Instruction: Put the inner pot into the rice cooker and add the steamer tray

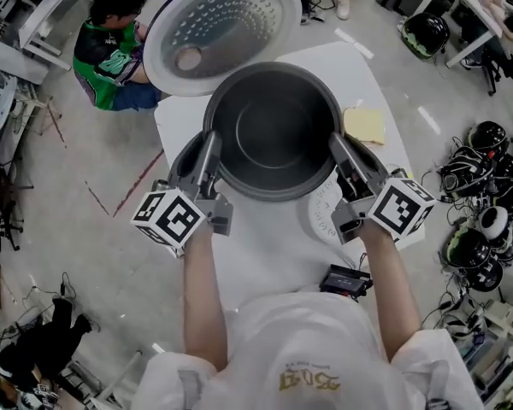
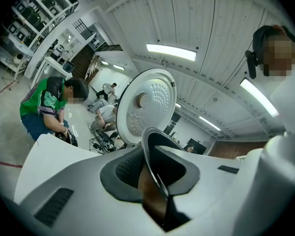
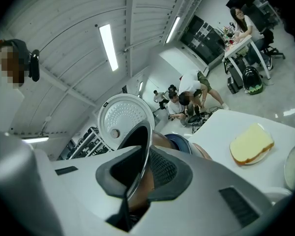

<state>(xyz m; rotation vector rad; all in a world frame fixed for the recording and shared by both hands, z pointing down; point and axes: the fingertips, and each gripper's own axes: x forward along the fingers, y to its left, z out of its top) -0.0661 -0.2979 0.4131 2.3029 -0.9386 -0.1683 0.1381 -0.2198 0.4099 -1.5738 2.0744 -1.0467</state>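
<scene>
The inner pot [image 1: 274,131], dark grey and empty, hangs mouth-up over the white desk [image 1: 265,254], carried by its rim on two opposite sides. The left claw [image 1: 207,156] is closed to a narrow gap on the pot's left rim, and the left gripper view shows the thin metal edge running between its two dark pads, one pad inside the wall and one outside. The right claw [image 1: 339,154] grips the right rim in the same way, and the right gripper view shows the rim clamped between its pads. Both grippers point away from the person and lie close to level, with their marker cubes nearest the wrists. Directly behind the pot stands the rice cooker lid [image 1: 224,26], swung fully open, its white perforated inner face turned toward us. The pot hides the cooker body, so we cannot tell whether the pot has entered it. The steamer tray [image 1: 323,213], a white round piece, lies flat on the desk, partly covered by the right gripper. A yellow sponge [image 1: 365,125] lies on the desk to the right of the pot. A small black device [image 1: 346,280] sits at the near desk edge. On the floor beyond the desk, a person in a green shirt [image 1: 109,54] crouches beside the lid.
</scene>
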